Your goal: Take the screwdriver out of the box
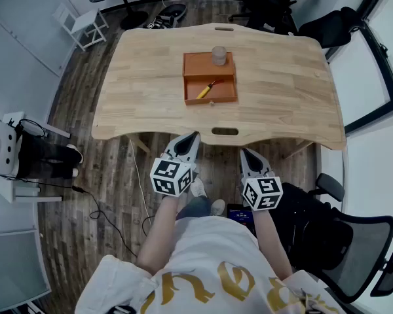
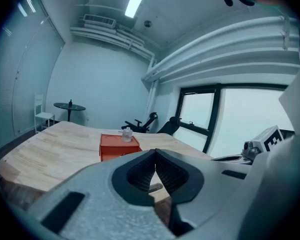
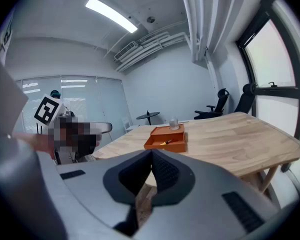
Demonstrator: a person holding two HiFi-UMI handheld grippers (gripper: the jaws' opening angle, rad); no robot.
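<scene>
Box point(image 1: 226, 91) held a screwdriver point(image 1: 206, 89); jar point(image 1: 219, 55) stood on its far half. Left hand-held gripper point(image 1: 195, 136) and right hand-held gripper point(image 1: 243, 152), both pressed together, hung short of it.

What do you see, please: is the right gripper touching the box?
Apart. The head view shows the right gripper short of the table, far from the box.

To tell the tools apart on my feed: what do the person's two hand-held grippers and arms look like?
Both the left hand-held gripper and right hand-held gripper are grey, tapering to a point, with dark ribbed pads. Each carries a white cube with black square markers. The person wears a white short-sleeved shirt with gold lettering.
</scene>
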